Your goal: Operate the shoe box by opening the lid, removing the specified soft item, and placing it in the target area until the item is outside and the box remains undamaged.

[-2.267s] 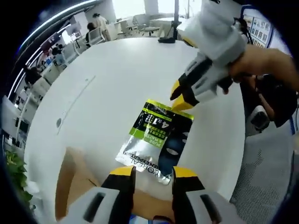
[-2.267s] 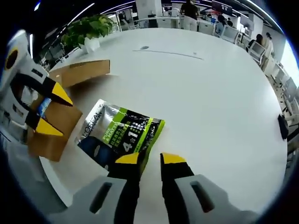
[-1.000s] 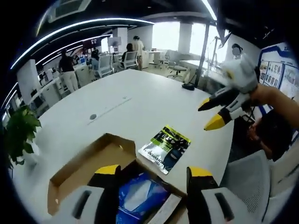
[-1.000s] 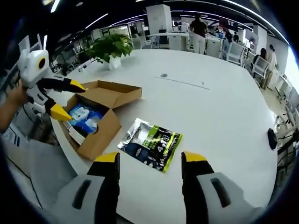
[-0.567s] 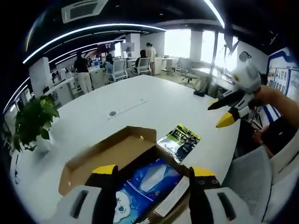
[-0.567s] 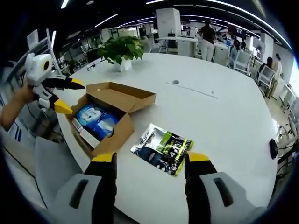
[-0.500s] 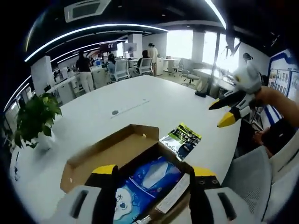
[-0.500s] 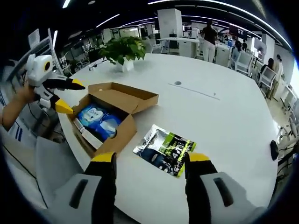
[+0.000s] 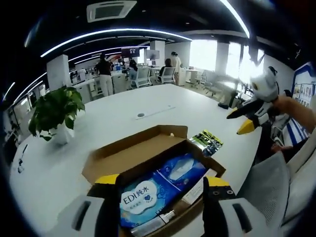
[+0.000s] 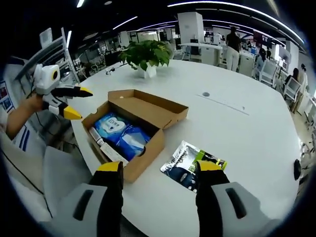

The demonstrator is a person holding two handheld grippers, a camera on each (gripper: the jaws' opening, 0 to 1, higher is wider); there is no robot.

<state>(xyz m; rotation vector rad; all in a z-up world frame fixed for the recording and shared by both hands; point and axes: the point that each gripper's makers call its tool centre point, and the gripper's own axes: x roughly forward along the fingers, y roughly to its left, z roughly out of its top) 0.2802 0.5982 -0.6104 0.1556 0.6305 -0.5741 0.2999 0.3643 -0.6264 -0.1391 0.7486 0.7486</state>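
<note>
- Left gripper [image 9: 160, 181] stood with jaws apart, empty, directly above the open shoe box [image 9: 148, 163].
- Right gripper [image 10: 159, 167] likewise apart; foil pouch [image 10: 193, 166] lay between its tips.

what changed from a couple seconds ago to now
Both grippers pulled up and back from the face mask sachet, the right gripper and left gripper going from nearly closed beside it to open and empty. The sachet stays flat on the white table beside the open cardboard box, blue wipes pack inside.

White table [image 10: 247, 133] w/ open box [image 10: 129, 129], sachet [image 10: 193, 165], plant [image 10: 147, 53].
</note>
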